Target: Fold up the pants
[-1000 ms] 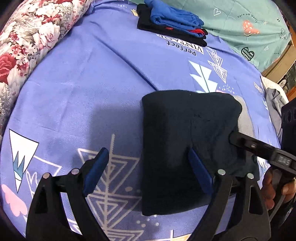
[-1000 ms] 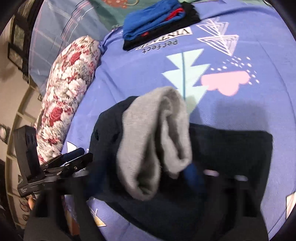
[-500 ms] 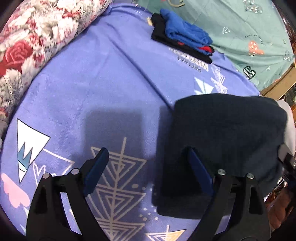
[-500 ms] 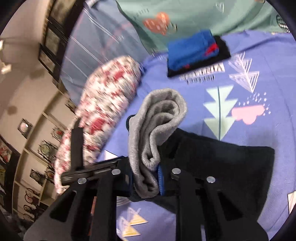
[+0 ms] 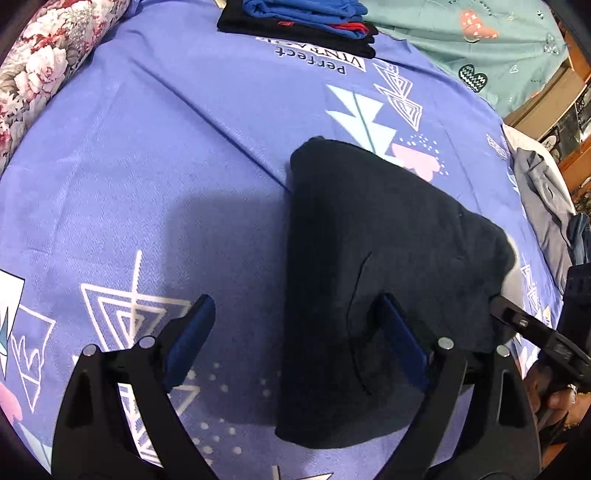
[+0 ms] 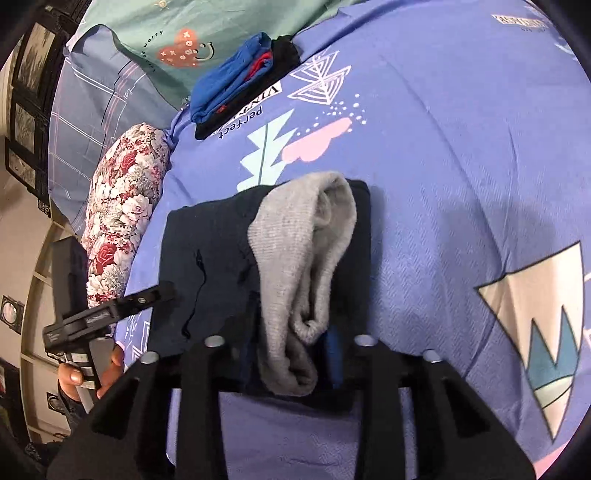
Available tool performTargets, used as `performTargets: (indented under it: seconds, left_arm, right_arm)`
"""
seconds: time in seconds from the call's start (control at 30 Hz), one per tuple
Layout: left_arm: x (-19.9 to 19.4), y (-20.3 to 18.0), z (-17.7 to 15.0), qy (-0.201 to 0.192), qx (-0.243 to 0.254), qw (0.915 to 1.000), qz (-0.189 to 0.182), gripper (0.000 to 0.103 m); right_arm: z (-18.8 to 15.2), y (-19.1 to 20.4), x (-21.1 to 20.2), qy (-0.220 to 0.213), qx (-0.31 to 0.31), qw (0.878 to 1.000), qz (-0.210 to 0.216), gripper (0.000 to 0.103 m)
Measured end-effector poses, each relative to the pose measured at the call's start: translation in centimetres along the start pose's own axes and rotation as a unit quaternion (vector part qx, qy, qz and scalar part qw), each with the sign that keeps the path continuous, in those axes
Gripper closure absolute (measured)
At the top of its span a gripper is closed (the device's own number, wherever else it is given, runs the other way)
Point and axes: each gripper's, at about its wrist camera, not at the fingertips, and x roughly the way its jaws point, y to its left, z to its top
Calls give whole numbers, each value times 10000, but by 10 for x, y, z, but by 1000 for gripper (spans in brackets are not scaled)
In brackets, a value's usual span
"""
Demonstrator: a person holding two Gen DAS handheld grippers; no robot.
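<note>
The folded dark navy pants (image 5: pixel 373 280) lie on the purple bed sheet (image 5: pixel 147 166), with their grey waistband (image 6: pixel 306 254) bunched at one end. My left gripper (image 5: pixel 291 332) is open; its right finger rests on the pants and its left finger is over bare sheet. My right gripper (image 6: pixel 291 350) is shut on the grey waistband and the dark fabric around it. It shows in the left wrist view (image 5: pixel 535 332) at the pants' right end. The left gripper shows in the right wrist view (image 6: pixel 110 310) beside the pants.
A stack of folded blue and black clothes (image 5: pixel 299 22) lies at the far end of the sheet, also in the right wrist view (image 6: pixel 240 81). A floral bolster (image 5: pixel 40 77) lines the left side. A green sheet (image 5: pixel 480 40) and grey clothes (image 5: pixel 543 206) lie to the right.
The right gripper lifted the waistband end of the pants up and has brought it back down onto the sheet. The left gripper stayed open, shifting slightly over the pants.
</note>
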Motion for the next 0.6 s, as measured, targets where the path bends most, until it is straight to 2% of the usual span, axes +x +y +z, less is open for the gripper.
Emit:
performTargets:
  seconds: [0.07, 0.13, 0.23, 0.33, 0.37, 0.47, 0.5, 0.57, 0.6]
  left_arm:
    - [-2, 4, 2, 37, -53, 9999, -92, 11]
    - [-6, 7, 5, 2, -150, 9998, -120, 11]
    - [-12, 6, 13, -140, -181, 9997, -55, 11]
    - [-9, 2, 22, -162, -110, 9998, -98, 11]
    - [-5, 1, 25, -110, -105, 9999, -65, 11]
    - [7, -2, 32, -16, -129, 9999, -81, 11]
    - [10, -3, 33, 5, -138, 9999, -82, 9]
    - [19, -2, 33, 94, -215, 9997, -58, 8]
    - [22, -1, 33, 116, -259, 9996, -85, 7]
  right_arm:
    - [4, 5, -2, 93, -96, 9999, 59, 50]
    - [7, 10, -7, -23, -183, 9998, 16, 40]
    - [18, 12, -15, -174, -235, 9995, 94, 39]
    - [27, 7, -23, -615, -114, 9980, -84, 39]
    - [31, 8, -21, -707, -195, 9970, -265, 39]
    - [41, 9, -6, -570, -305, 9969, -450, 39]
    - [44, 6, 1, -439, -276, 9975, -483, 39]
    - [46, -5, 17, -177, 62, 9985, -507, 58]
    - [46, -7, 18, -198, 117, 9985, -501, 61]
